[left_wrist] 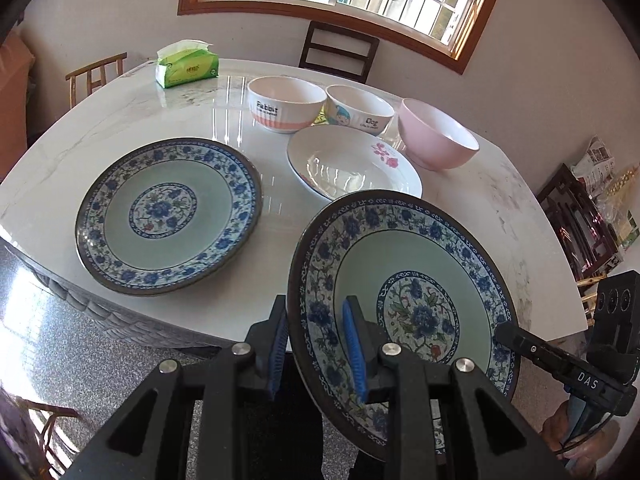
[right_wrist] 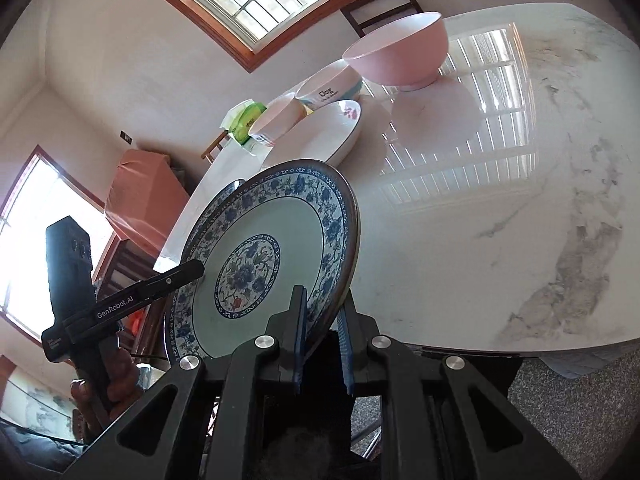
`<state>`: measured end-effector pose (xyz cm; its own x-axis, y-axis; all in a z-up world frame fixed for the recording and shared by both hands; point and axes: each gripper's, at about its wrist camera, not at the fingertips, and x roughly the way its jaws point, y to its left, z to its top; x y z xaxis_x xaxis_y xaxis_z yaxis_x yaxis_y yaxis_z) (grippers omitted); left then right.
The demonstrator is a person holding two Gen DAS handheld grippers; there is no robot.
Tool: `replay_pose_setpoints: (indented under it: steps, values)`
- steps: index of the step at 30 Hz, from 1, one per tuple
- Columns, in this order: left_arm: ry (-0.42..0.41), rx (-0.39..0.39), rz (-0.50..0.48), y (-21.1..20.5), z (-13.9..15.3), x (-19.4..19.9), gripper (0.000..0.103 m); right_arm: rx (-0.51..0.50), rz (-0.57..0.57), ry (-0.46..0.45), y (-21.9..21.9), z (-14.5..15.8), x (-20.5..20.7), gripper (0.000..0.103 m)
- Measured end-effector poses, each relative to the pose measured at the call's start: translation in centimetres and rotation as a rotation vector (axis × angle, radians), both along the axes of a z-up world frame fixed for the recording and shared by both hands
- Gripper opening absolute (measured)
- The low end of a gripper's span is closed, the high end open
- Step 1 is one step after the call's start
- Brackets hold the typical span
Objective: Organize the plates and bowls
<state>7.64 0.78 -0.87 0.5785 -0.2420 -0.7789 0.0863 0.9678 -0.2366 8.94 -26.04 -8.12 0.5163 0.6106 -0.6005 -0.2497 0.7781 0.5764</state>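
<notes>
Nearest you, your left gripper (left_wrist: pixel 318 350) straddles the rim of the blue floral plate (left_wrist: pixel 404 312), one blue pad under the rim, one on the upper face, jaws narrowed onto it; your right gripper (right_wrist: pixel 322 344) pinches the opposite rim of the same plate (right_wrist: pixel 272 256) between its pads, jaws closed down to the plate's thickness; the plate hangs tilted, off the table, held from both sides at the near edge. It's pale green in the well, with a blue flower medallion, a blue-and-white floral band and a dark rim.

A second blue floral plate (left_wrist: pixel 168 216) of the same pattern lies flat on the marble table (left_wrist: pixel 500 196), close to the near-left edge; bare marble separates it from the held plate. Beyond, a white plate with a pink flower (left_wrist: pixel 352 164) sits mid-table; its near rim passes behind the held plate.

Past that, three bowls in a row: the Rabbit bowl (left_wrist: pixel 286 104), the Dog bowl (left_wrist: pixel 358 108) just beside it, the pink bowl (left_wrist: pixel 438 134) at the right, close to the white plate. In the right view, the right half of the table is open marble (right_wrist: pixel 520 200). Far back left, a green tissue pack (left_wrist: pixel 186 66); a dark chair (left_wrist: pixel 338 50) stands behind the table.
</notes>
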Motion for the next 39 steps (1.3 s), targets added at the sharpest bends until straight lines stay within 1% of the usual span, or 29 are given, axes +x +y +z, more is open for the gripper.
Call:
replay_pose_setpoints:
  steps: [10, 16, 18, 22, 29, 39]
  values:
    - [-0.03, -0.002, 0.181, 8.3, 1.1, 0.6, 0.027, -0.032, 0.157, -0.038, 8.3, 1.3, 4.9, 0.016]
    - [-0.021, 0.003, 0.255, 12.1, 0.4, 1.9, 0.027, -0.072, 0.214, -0.042, 12.3, 1.5, 7.9, 0.016]
    - [-0.018, -0.009, 0.275, 13.3, 0.1, 2.5, 0.027, -0.084, 0.225, -0.046, 13.5, 1.6, 8.6, 0.016]
    - [-0.017, -0.011, 0.312, 15.3, -0.3, 3.8, 0.027, -0.093, 0.242, -0.035, 15.4, 1.2, 10.2, 0.016]
    - [-0.002, -0.03, 0.347, 17.8, -1.2, 5.4, 0.027, -0.118, 0.259, -0.031, 17.8, 0.9, 11.1, 0.016]
    - [0.004, -0.059, 0.368, 19.6, -1.7, 6.8, 0.027, -0.148, 0.259, -0.036, 18.8, 0.9, 10.9, 0.017]
